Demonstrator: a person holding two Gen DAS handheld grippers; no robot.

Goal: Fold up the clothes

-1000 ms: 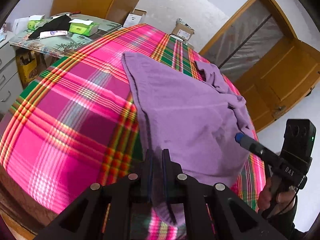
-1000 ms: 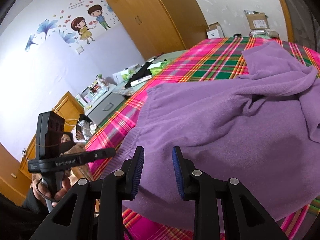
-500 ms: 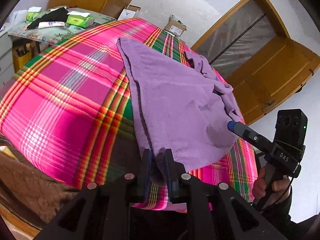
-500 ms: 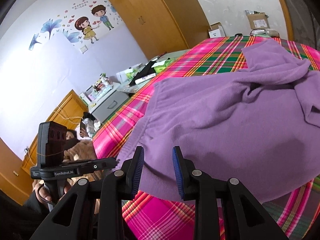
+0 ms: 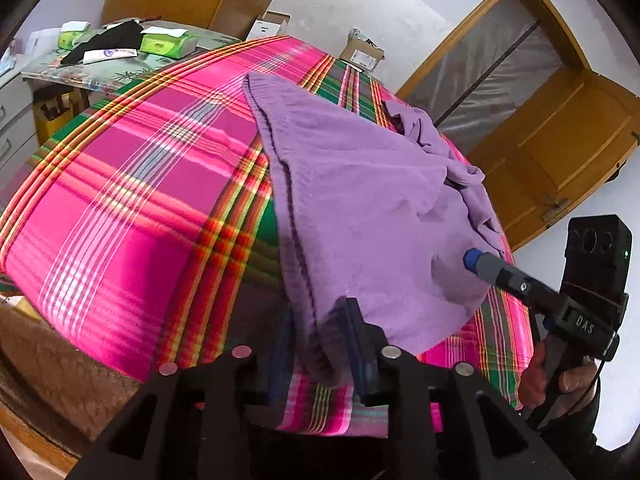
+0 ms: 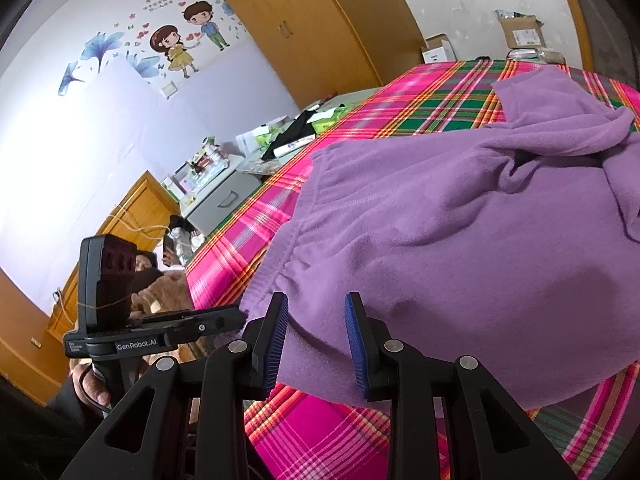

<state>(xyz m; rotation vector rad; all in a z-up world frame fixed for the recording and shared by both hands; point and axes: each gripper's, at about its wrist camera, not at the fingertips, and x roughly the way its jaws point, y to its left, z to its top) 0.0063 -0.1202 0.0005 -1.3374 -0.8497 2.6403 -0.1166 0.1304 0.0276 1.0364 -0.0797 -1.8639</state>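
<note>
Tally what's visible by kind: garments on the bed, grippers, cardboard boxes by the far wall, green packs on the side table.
Purple garment on the plaid bedspread: 1
Grippers: 2, left gripper, right gripper
Cardboard boxes: 2, white box, brown box
Green packs on the side table: 2
Total: 7
</note>
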